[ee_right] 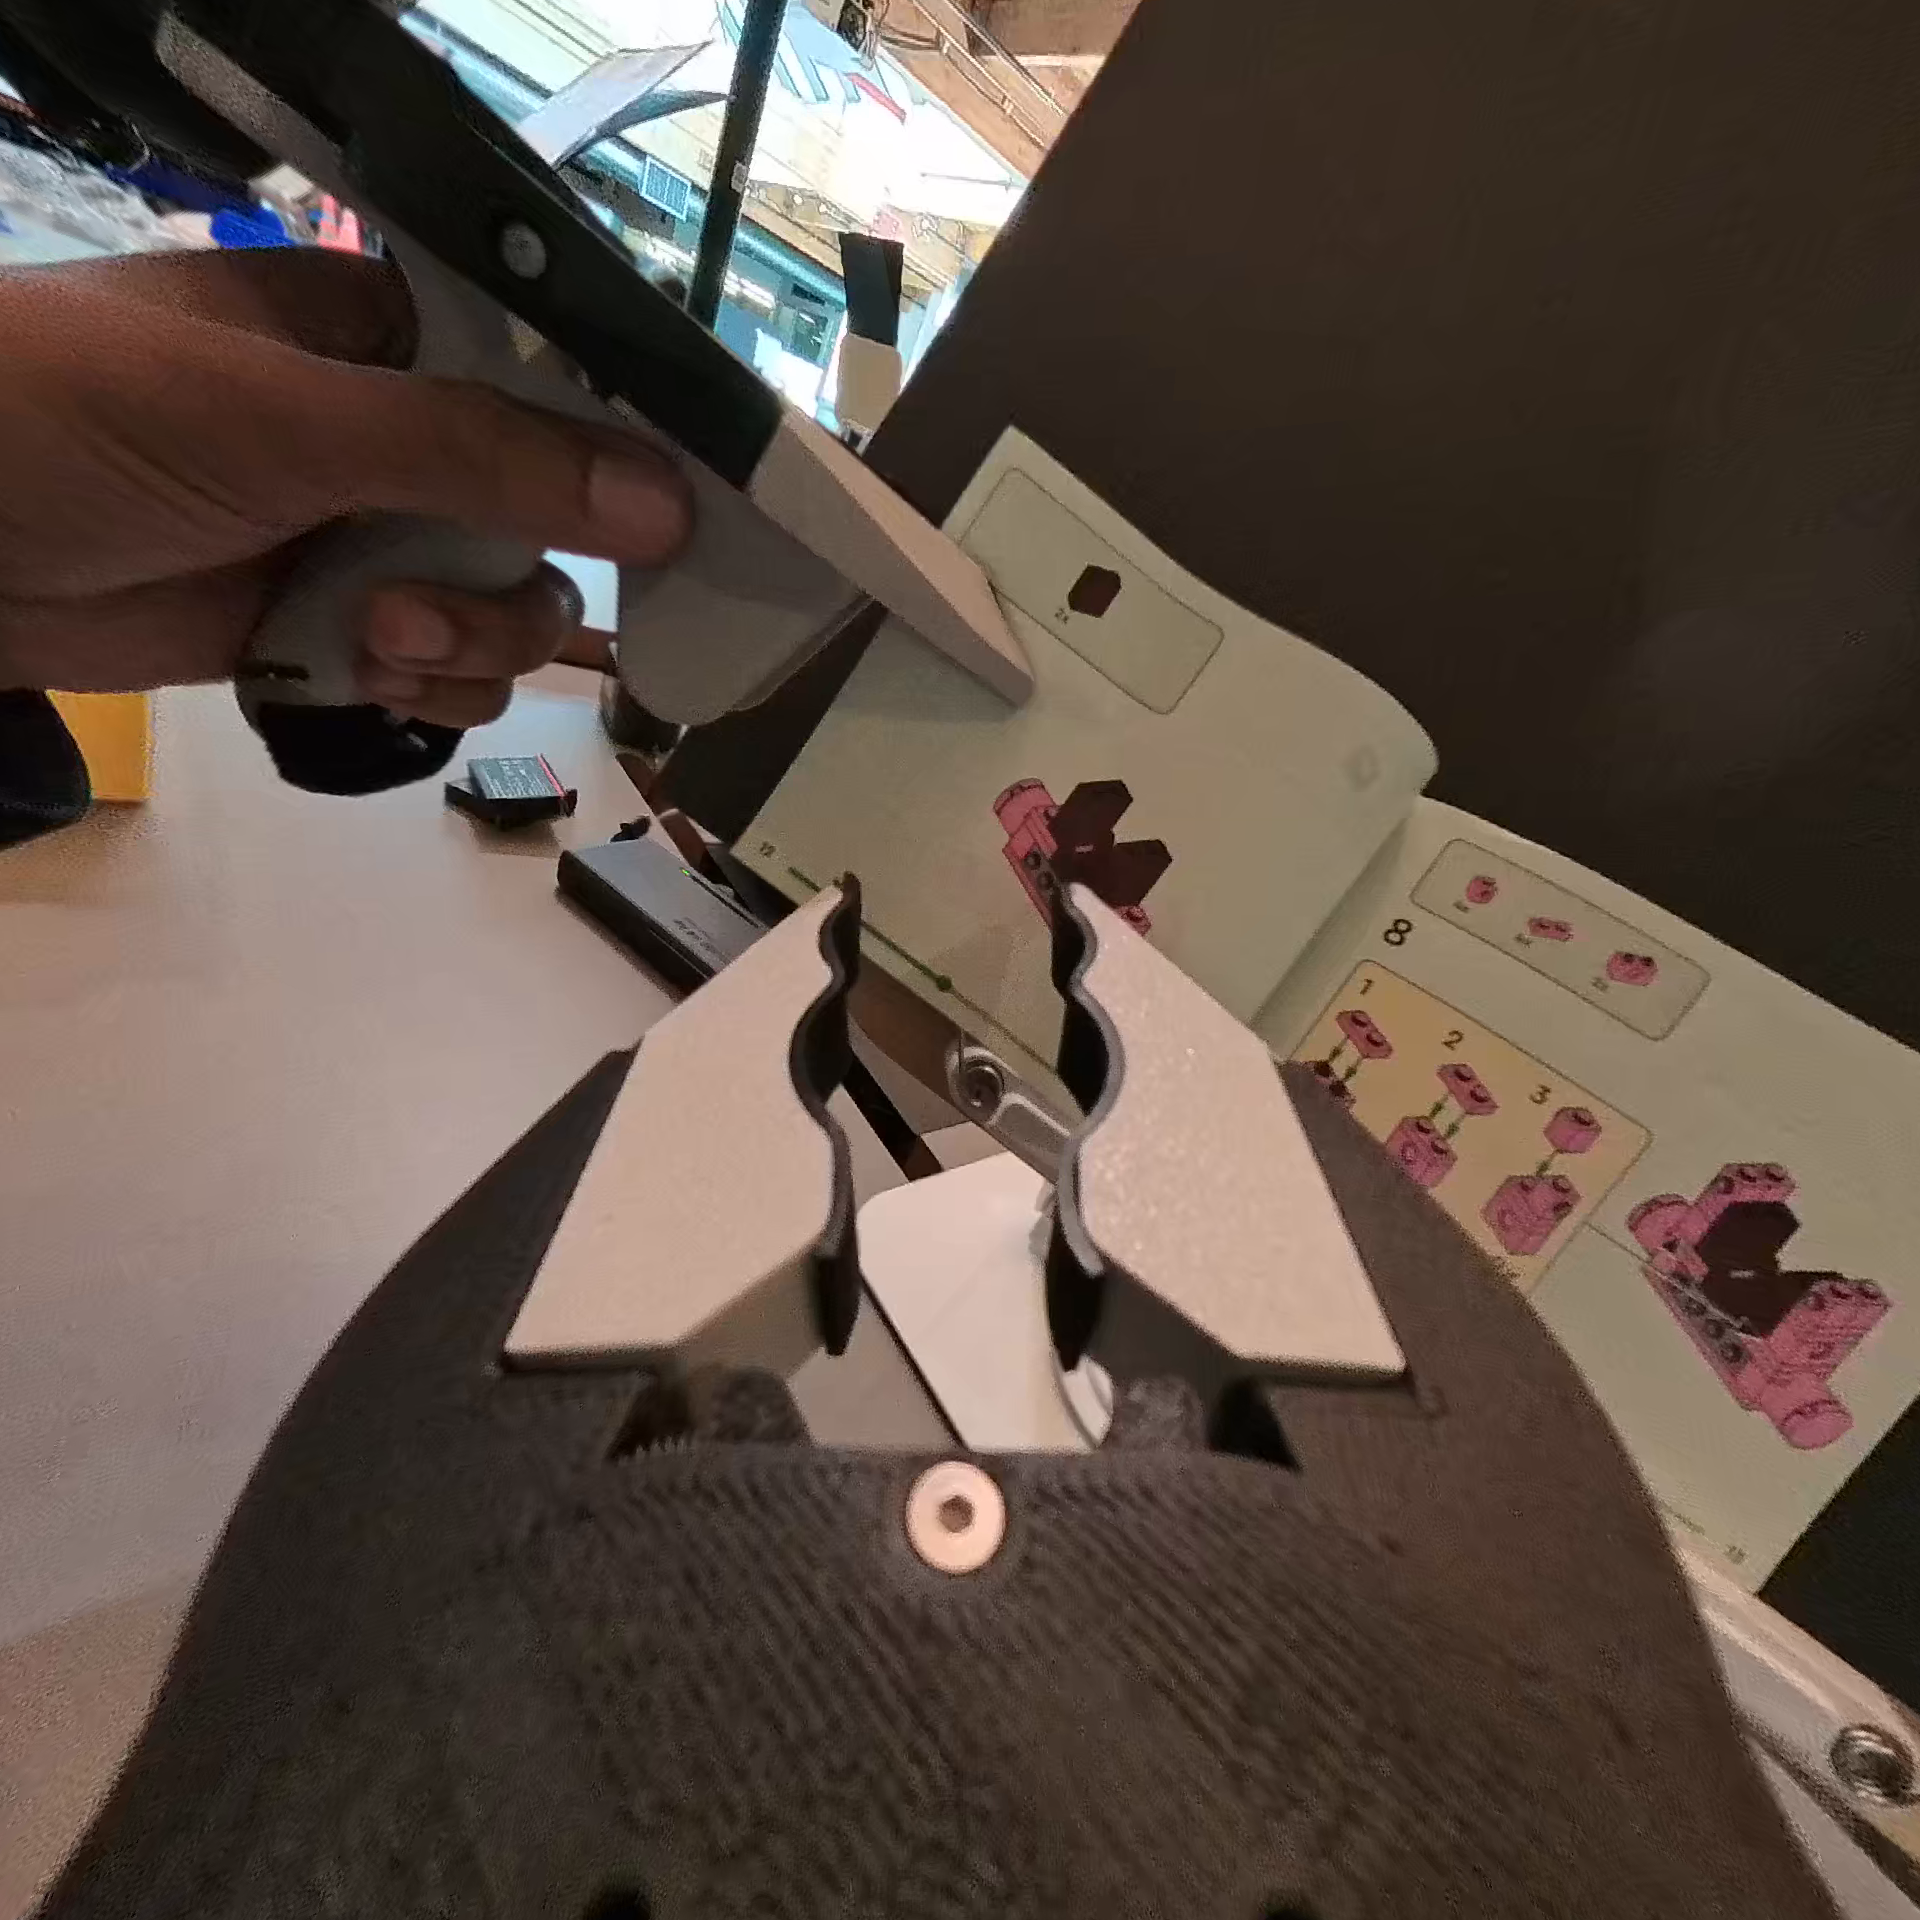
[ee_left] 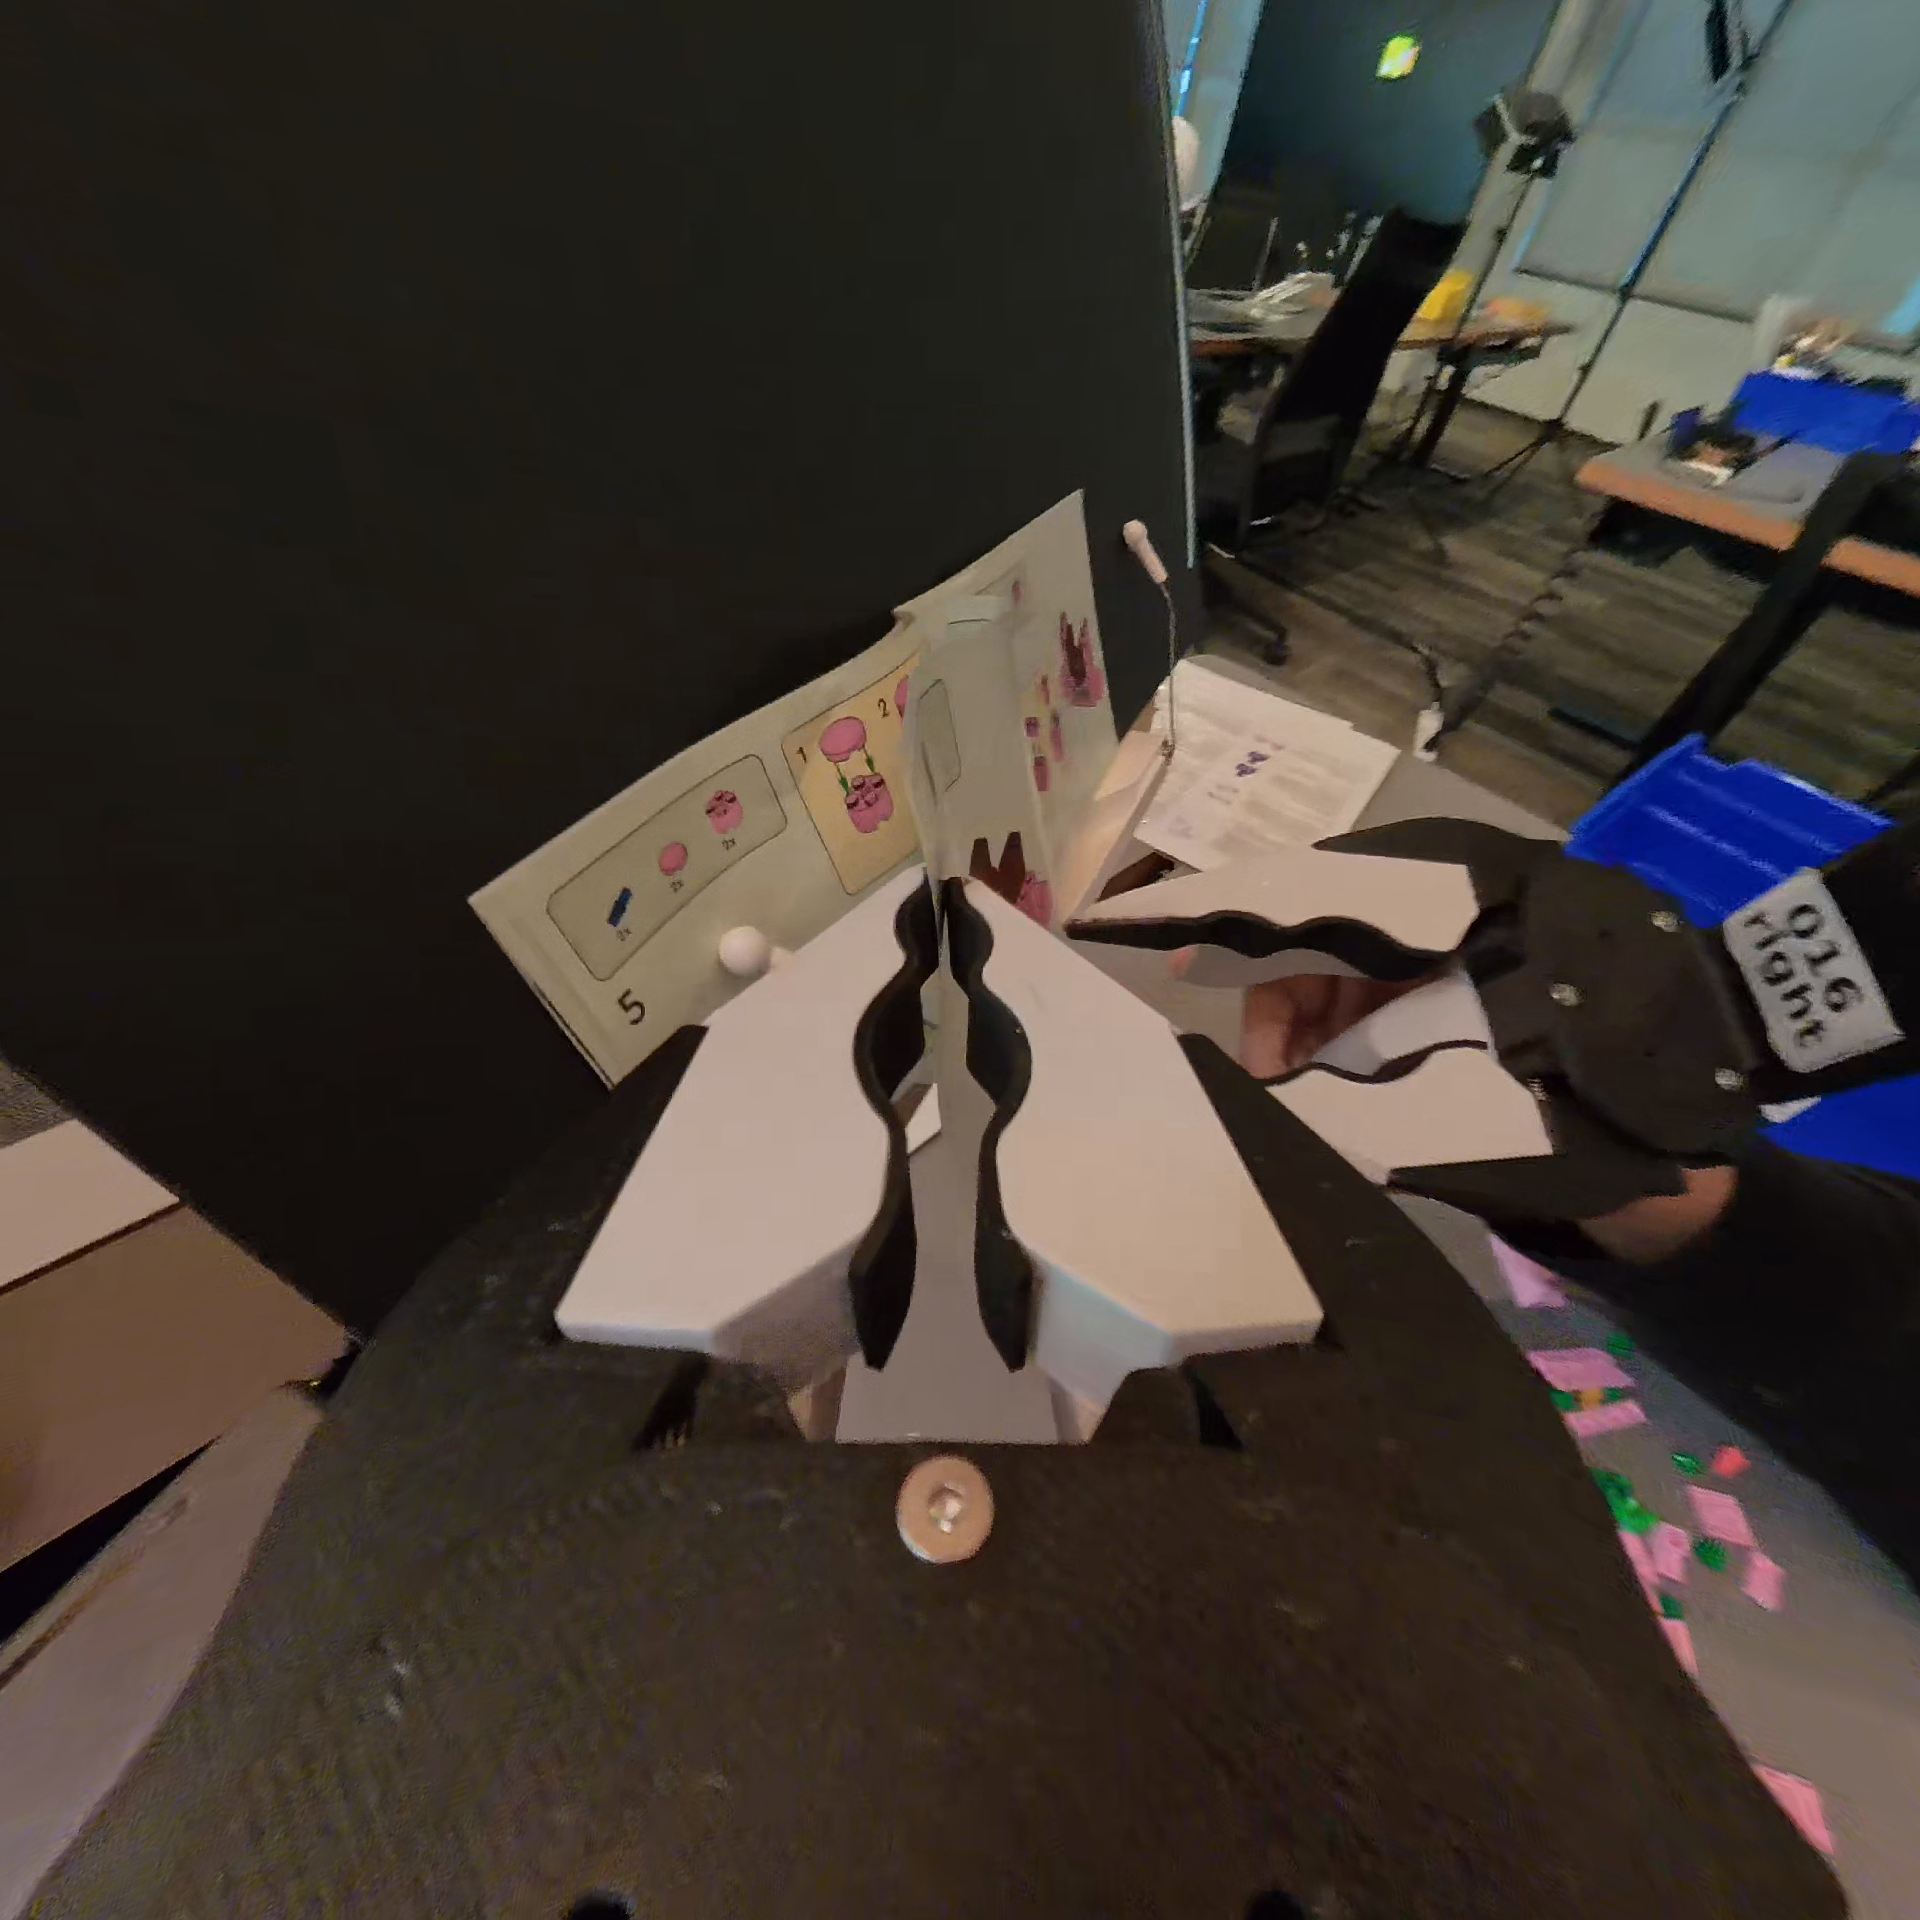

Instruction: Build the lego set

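The instruction booklet point(ee_left: 707, 831) stands open against a black panel. My left gripper point(ee_left: 940, 904) is shut on one pale page point(ee_left: 966, 748) of it and holds that page upright, edge-on between the pads. In the right wrist view the left gripper's fingers point(ee_right: 883, 561) pinch the outer edge of this page point(ee_right: 1143, 748), which shows a pink and dark brown model. My right gripper point(ee_right: 956, 899) is open and empty, just in front of the page's lower edge. It also shows in the left wrist view point(ee_left: 1174, 997), to the right of the booklet.
Loose pink and green Lego pieces point(ee_left: 1621, 1455) lie on the table at the right. A blue bin point(ee_left: 1704, 831) and printed papers point(ee_left: 1268, 769) sit behind them. A metal clip stand point(ee_right: 997, 1091) props the booklet. Black batteries point(ee_right: 509, 790) and a black device point(ee_right: 665, 914) lie left. The left gripper's tips are roughly 4 cm from the right gripper's.
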